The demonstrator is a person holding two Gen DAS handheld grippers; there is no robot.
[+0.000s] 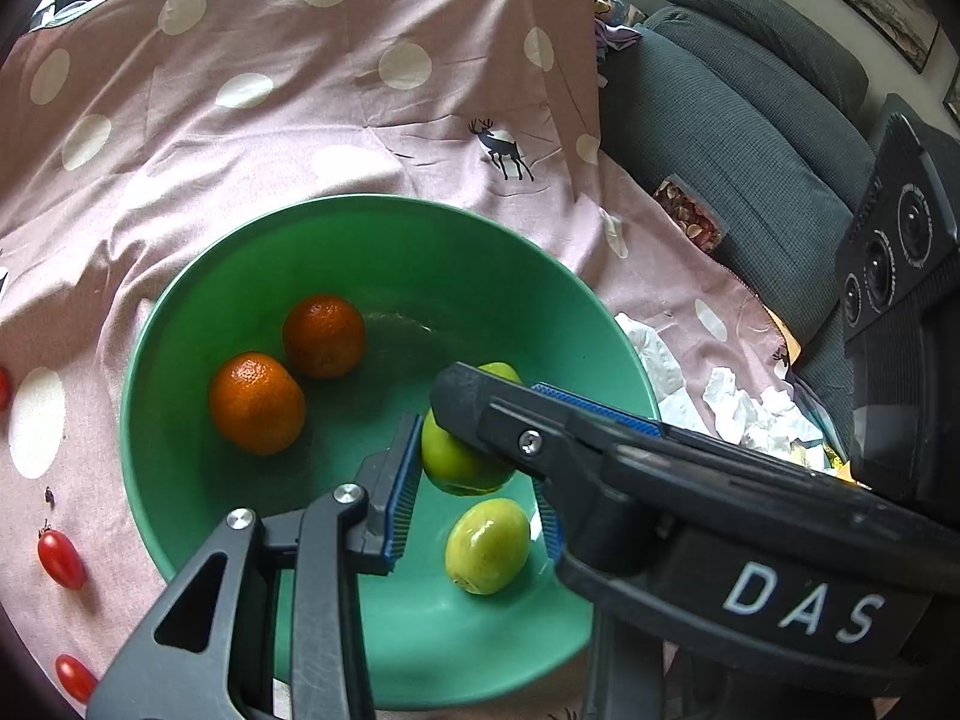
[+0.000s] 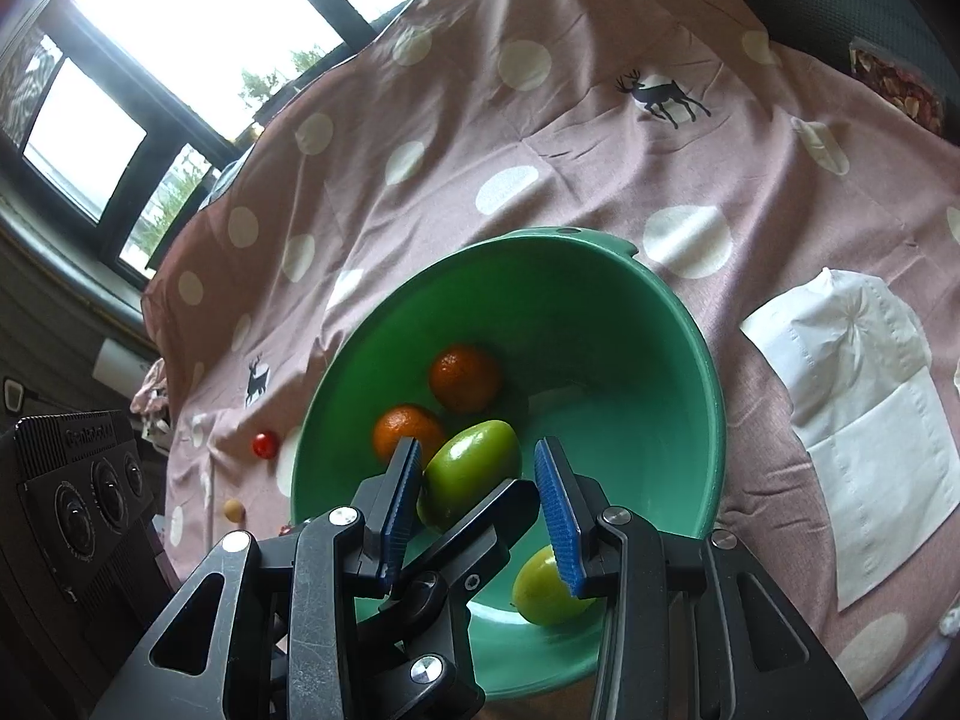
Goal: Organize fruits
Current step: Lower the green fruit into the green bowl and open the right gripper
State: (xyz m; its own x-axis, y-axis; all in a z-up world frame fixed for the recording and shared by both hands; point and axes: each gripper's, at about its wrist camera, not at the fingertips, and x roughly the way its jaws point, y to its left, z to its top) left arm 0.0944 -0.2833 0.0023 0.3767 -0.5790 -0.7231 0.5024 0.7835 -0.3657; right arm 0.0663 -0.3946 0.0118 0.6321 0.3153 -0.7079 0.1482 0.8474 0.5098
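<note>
We list a green bowl (image 1: pixel 198 312) holding two oranges (image 1: pixel 257 403) at left. Our left gripper (image 1: pixel 474 450) clamps one green fruit (image 1: pixel 456 462); the right gripper (image 2: pixel 480 498) stands part open, whether gripping we cannot tell.

We count one green bowl (image 1: pixel 180 360), and in it two oranges (image 1: pixel 257 403) (image 1: pixel 324 336) and two green fruits (image 1: pixel 459 459) (image 1: pixel 487 545). On the pink spotted cloth (image 1: pixel 300 138), along its left edge, we see three red cherry tomatoes (image 1: pixel 60 558) (image 1: pixel 75 678) (image 1: pixel 3 387). Toward its right edge lies one folded white tissue (image 2: pixel 852 420), plus some crumpled ones (image 1: pixel 744 414).
</note>
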